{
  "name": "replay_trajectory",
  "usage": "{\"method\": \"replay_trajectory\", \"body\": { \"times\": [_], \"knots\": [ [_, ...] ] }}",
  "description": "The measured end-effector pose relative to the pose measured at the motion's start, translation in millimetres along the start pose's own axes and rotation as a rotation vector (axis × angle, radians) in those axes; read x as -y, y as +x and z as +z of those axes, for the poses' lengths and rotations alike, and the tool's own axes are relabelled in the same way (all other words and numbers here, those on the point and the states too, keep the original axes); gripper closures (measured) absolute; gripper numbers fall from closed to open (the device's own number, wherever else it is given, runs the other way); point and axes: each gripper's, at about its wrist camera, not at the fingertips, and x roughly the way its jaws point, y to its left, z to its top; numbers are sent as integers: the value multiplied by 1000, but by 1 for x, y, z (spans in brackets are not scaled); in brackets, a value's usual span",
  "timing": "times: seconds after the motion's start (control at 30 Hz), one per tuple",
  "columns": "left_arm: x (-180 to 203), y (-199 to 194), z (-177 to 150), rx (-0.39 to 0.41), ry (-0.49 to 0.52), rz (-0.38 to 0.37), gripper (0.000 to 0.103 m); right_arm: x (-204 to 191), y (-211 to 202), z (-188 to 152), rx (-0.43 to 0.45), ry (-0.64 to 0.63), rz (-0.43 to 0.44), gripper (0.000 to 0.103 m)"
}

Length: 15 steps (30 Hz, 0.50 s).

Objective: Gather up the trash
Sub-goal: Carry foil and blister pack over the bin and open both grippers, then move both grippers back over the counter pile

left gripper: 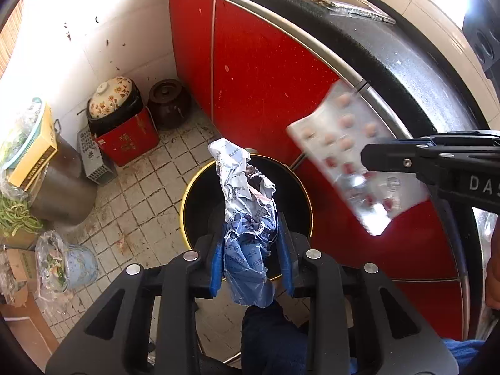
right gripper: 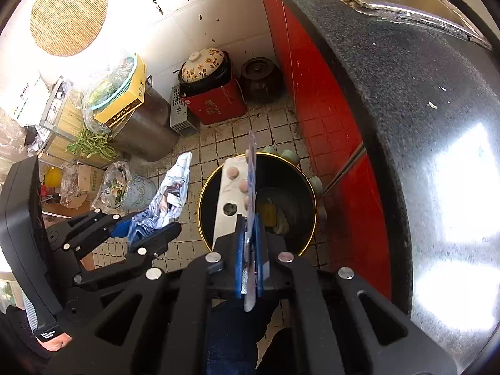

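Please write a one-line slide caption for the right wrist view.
Right gripper holds a pill blister pack above the black bin; left gripper holds crumpled paper.

Crumpled paper (left gripper: 247, 193): thin printed sheet, creased, matt.
Blister pack (left gripper: 350, 156): silvery foil backing, clear plastic bubbles, shiny.
Trash bin (left gripper: 190, 193): black glossy wall, gold-coloured metal rim.
Left gripper (left gripper: 251, 250): matt black plastic, blue pads, 4 bright metal pins.
Cabinet doors (left gripper: 265, 72): glossy red, speckled.
Countertop (right gripper: 406, 125): dark speckled stone, polished.
Floor (left gripper: 140, 187): small pale tiles, grimy grout.
Pot lid (left gripper: 109, 97): glazed ceramic, floral.
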Motion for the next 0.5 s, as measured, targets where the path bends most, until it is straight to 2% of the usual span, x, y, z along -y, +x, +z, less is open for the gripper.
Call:
{"method": "replay_trajectory", "body": {
  "times": [0.07, 0.1, 0.13, 0.17, 0.2, 0.27, 0.4, 0.5],
  "knots": [
    [1, 3, 0, -7, 7, -6, 55, 0, 4, 2, -14, 6, -9, 94],
    [1, 4, -1, -7, 11, -3, 39, 1, 4, 3, -14, 9, -12, 74],
    [1, 4, -2, -1, 14, 7, 32, 0, 4, 4, -10, 12, -15, 31],
    [2, 5, -2, 1, 20, 13, 32, 1, -1, 3, 15, 15, -16, 16],
    [2, 5, -2, -4, 25, 19, 32, 1, -5, 3, 37, 12, -12, 13],
    [3, 3, -2, -5, 30, 17, 32, 1, -11, 3, 40, 3, -5, 13],
    [10, -15, -1, 29, 61, 38, 13, 3, -34, -5, 75, -6, 0, 13],
    [23, -33, 2, 53, 95, 52, 7, 10, -65, -14, 127, 17, 14, 13]
  ]
}}
